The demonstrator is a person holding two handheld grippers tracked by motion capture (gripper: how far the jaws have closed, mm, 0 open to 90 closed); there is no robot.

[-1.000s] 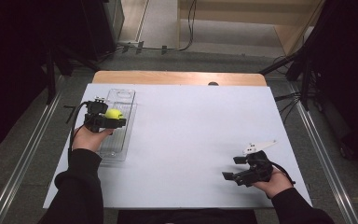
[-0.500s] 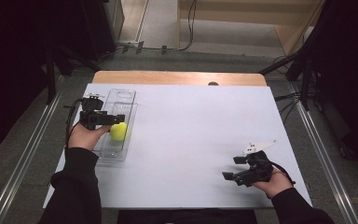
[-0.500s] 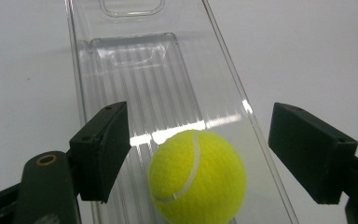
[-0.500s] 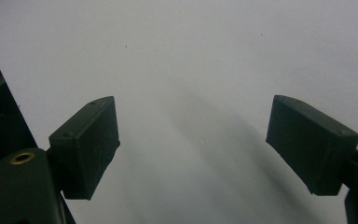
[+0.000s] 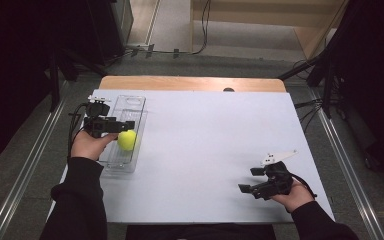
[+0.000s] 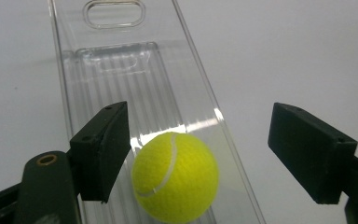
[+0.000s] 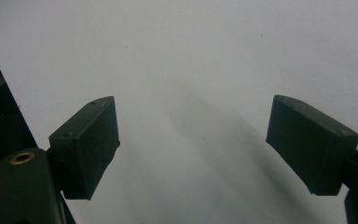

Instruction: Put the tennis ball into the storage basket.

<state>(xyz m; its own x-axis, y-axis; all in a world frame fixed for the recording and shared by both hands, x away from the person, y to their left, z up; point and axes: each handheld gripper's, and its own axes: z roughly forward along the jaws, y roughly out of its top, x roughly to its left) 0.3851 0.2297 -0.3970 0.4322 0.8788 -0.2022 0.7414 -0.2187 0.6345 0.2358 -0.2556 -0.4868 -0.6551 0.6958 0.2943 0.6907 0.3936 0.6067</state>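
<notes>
One fuzzy round ball [image 6: 175, 176], ribbed clear tray [image 6: 121, 70]

A lab: black curtains [image 5: 25, 60], floor cables [image 5: 200, 30], white-topped table [image 5: 205, 145].

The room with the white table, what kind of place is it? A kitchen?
Not a kitchen; it looks like a lab or test room. The white table stands between metal rails, cables run over the floor, and dark curtains hang at the sides.

A white-topped table [image 5: 200, 145] with a wooden far edge. A clear plastic tray [image 5: 126, 131] lies flat near its left side.
</notes>
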